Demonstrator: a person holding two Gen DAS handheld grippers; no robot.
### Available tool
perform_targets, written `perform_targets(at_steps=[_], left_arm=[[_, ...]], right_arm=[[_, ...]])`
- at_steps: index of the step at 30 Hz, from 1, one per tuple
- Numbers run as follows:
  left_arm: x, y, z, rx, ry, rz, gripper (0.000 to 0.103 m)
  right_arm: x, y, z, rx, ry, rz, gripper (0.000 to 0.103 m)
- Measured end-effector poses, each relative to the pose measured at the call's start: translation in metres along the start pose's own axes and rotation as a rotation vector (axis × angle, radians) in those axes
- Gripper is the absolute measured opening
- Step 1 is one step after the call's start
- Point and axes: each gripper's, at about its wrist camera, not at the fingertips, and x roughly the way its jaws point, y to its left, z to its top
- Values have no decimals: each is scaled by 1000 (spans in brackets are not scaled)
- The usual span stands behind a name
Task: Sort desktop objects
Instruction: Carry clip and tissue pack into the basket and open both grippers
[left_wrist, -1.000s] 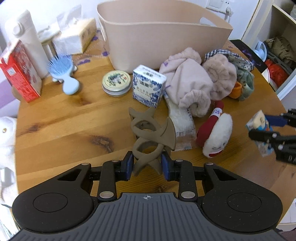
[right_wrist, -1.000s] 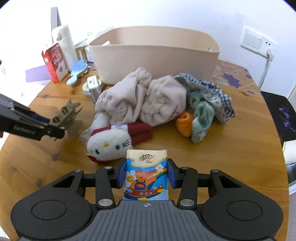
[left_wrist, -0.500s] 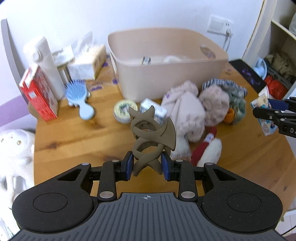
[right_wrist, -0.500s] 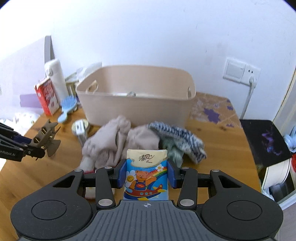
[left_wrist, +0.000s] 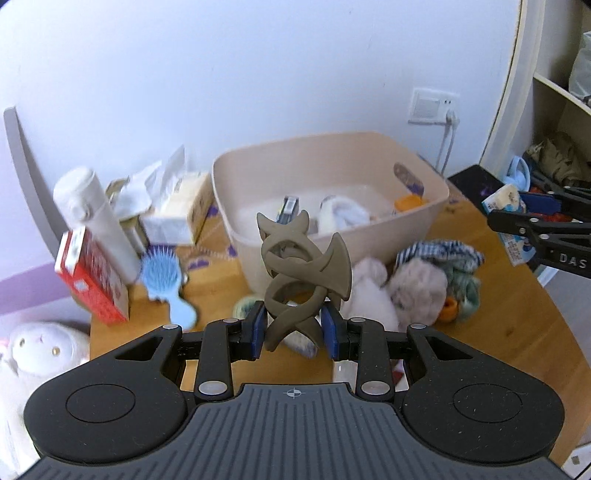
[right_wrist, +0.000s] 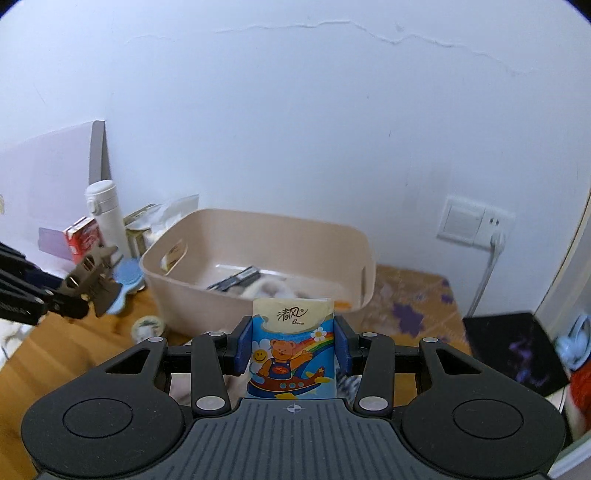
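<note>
My left gripper (left_wrist: 294, 334) is shut on a brown hair claw clip (left_wrist: 303, 273) and holds it high above the wooden table, in front of the beige storage bin (left_wrist: 424, 221). My right gripper (right_wrist: 293, 345) is shut on a cartoon-bear tissue pack (right_wrist: 293, 347), raised in front of the bin (right_wrist: 207, 299). The bin holds several small items. The right gripper with the pack shows at the right of the left wrist view (left_wrist: 524, 221). The left gripper with the clip shows at the left of the right wrist view (right_wrist: 92, 280).
On the table lie a pile of pink and checked clothes (left_wrist: 417, 284), a blue hairbrush (left_wrist: 166, 284), a red carton (left_wrist: 92, 277), a white bottle (left_wrist: 96, 225), a tissue box (left_wrist: 177, 218) and a round tin (right_wrist: 147, 326). A white plush (left_wrist: 37, 347) sits at the left edge.
Both grippers have risen with their objects and tilted up toward the bin, so its inside now shows. Their grips have not changed.
</note>
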Motion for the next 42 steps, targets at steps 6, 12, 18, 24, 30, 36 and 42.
perform_targets(at_steps=[6,12,18,24,30,36,42], left_arm=[[7,-3,25,5,-39,14,32],[25,-5,50,-2,-60,31,32],[49,-16,72,53,-74,50,32],[73,-19,89,56,-62,50,32],[101,-22,96,37,-38,55,32],[132,-20,87,-30,50,49,32],[152,-20,76,-57,108,52,32]], right_arm=[[13,-17,21,-23,-30,-19,42],[28,-33,44,-37,-71,-39,42],[46,-40,62,-63,-92,-40,42],[71,-35,73,-114,-87,-20,42],[102,-23,72,-163,-32,19,42],[129,-16,58,-164,48,45,42],[149,-26,49,-88,116,65,42]])
